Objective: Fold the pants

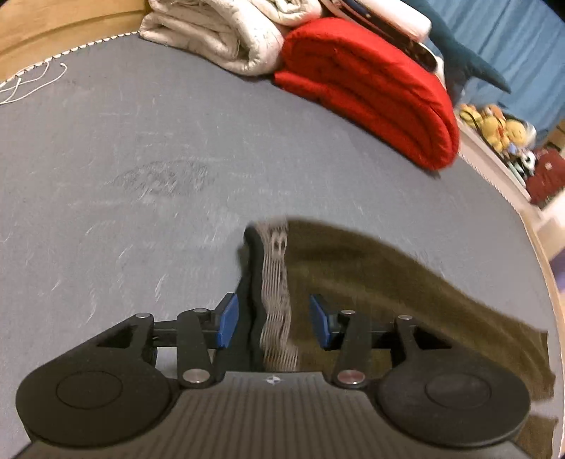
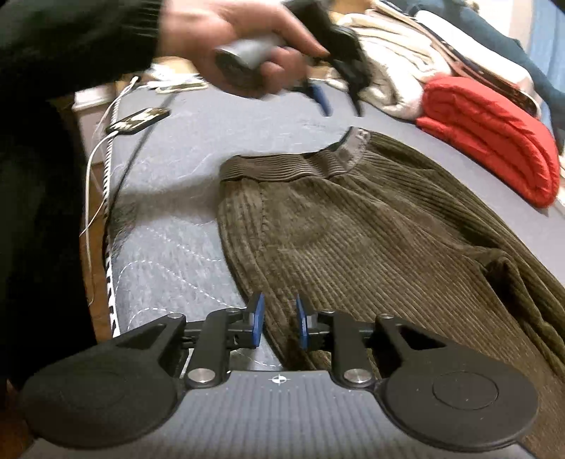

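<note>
Our right gripper (image 2: 279, 323) sits lowest and nearest in its own view, its blue pads (image 2: 256, 319) drawn close together but not meeting, with a ridge of the brown corduroy pants (image 2: 370, 226) rising in the narrow gap between them. We cannot tell whether the pads actually press on that fold or merely flank it.

Our left gripper (image 1: 275, 323) has its blue pads (image 1: 227, 319) standing well apart, and the grey patterned waistband lining (image 1: 277, 279) with its dark edge passes between them without either pad touching it, so this tool is open and grips nothing. In the right wrist view we see the same left gripper (image 2: 326, 100) blurred and raised clear above the waistband (image 2: 282, 164), carried by the left hand (image 2: 247, 46) in a dark sleeve (image 2: 70, 39).

Beyond our tools the pants lie spread flat on the grey-blue mattress (image 1: 141, 141), waistband towards the far side and the legs running off to the right.

Farther back, a folded red blanket (image 1: 370, 91) lies against a folded pale quilt (image 1: 219, 31), both well clear of the pants. At the mattress's left edge a white cable (image 2: 95, 166) trails past a small dark device (image 2: 137, 120).
</note>
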### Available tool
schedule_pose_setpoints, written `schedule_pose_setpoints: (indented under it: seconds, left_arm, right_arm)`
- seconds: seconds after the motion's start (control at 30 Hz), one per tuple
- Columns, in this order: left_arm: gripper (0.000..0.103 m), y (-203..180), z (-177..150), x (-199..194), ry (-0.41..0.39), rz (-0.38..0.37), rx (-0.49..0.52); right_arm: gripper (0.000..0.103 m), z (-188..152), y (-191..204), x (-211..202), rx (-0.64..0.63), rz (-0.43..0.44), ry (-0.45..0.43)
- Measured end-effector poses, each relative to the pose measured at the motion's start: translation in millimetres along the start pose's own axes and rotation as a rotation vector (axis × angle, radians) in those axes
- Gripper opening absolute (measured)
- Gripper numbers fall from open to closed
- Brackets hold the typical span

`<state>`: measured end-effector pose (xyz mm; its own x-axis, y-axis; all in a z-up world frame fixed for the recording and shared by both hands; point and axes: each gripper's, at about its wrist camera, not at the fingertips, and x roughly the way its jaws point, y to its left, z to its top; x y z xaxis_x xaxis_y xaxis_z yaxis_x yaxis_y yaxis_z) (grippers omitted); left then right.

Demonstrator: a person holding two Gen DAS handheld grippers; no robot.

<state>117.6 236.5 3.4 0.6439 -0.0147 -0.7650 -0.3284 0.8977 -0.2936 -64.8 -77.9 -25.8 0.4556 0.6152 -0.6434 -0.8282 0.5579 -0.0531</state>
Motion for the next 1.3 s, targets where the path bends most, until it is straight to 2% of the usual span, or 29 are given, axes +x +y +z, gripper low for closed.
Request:
schedule_pose_setpoints:
  seconds: [0.1, 0.2, 0.23, 0.3, 0.37, 0.43, 0.5, 0.53, 0.57, 0.6, 0.63, 0.67, 0.77, 0.83, 0.93, 1.0, 1.03, 1.1, 1.13, 1.2, 1.23, 1.3]
  left_arm:
    - [0.06, 12, -37, -23, 0.053, -0.02, 0.053]
    - [0.07, 30, -77, -23, 0.12, 0.008, 0.095]
    - [0.072, 37, -87, -18, 0.152, 0.013, 0.09]
    - [0.072, 49, -93, -8, 0.226, -0.01, 0.032]
    - [0.074, 60, -94, -5, 0.244, -0.064, -0.038]
    - [0.073, 59, -95, -2, 0.251, -0.072, -0.014]
    - [0.073, 49, -104, -1, 0.265, -0.068, 0.058]
    - [0.069, 44, -106, -2, 0.257, -0.05, 0.113]
    - [0.056, 38, -107, -4, 0.242, -0.033, 0.165]
    - [0.047, 35, -108, -7, 0.225, -0.019, 0.193]
    - [0.03, 33, -106, -13, 0.204, -0.012, 0.209]
    - [0.028, 33, -104, -18, 0.185, -0.004, 0.206]
    - [0.022, 43, -97, -42, 0.115, -0.02, 0.111]
    - [0.022, 42, -98, -55, 0.089, -0.017, 0.107]
    - [0.024, 38, -106, -48, 0.169, 0.05, 0.165]
    - [0.034, 30, -109, -41, 0.191, 0.124, 0.239]
    - [0.035, 24, -110, -41, 0.177, 0.158, 0.28]
    - [0.036, 13, -109, -52, 0.077, 0.194, 0.337]
    - [0.04, 7, -108, -61, 0.016, 0.192, 0.373]
    - [0.042, -1, -108, -75, -0.071, 0.134, 0.421]
    - [0.042, -5, -108, -78, -0.078, 0.088, 0.429]
    - [0.042, -7, -111, -68, -0.004, 0.005, 0.434]
  right_arm:
    - [0.024, 2, -7, -11, 0.078, -0.021, -0.035]
    - [0.044, 4, -17, -24, 0.175, -0.066, -0.085]
    - [0.048, 4, -21, -29, 0.209, -0.083, -0.099]
    - [0.049, 2, -27, -35, 0.269, -0.108, -0.116]
    - [0.051, -1, -32, -38, 0.318, -0.131, -0.117]
    - [0.052, -6, -35, -39, 0.362, -0.152, -0.109]
    - [0.052, -10, -38, -41, 0.395, -0.163, -0.101]
    - [0.053, -11, -40, -43, 0.405, -0.172, -0.101]
    - [0.053, -12, -40, -45, 0.409, -0.181, -0.105]
    - [0.054, -12, -40, -48, 0.411, -0.19, -0.11]
    - [0.055, -13, -41, -50, 0.414, -0.202, -0.115]
    - [0.056, -14, -43, -52, 0.423, -0.215, -0.121]
    - [0.057, -16, -50, -55, 0.456, -0.238, -0.127]
    - [0.057, -18, -53, -54, 0.473, -0.255, -0.125]
    - [0.057, -22, -59, -51, 0.499, -0.286, -0.114]
    - [0.057, -26, -65, -49, 0.525, -0.303, -0.099]
    - [0.057, -28, -69, -47, 0.538, -0.316, -0.086]
    - [0.058, -33, -77, -41, 0.568, -0.356, -0.04]
    - [0.058, -35, -81, -37, 0.586, -0.373, -0.014]
    - [0.059, -42, -91, -31, 0.632, -0.383, 0.03]
    - [0.059, -45, -94, -28, 0.655, -0.379, 0.05]
    - [0.06, -50, -99, -20, 0.685, -0.369, 0.097]
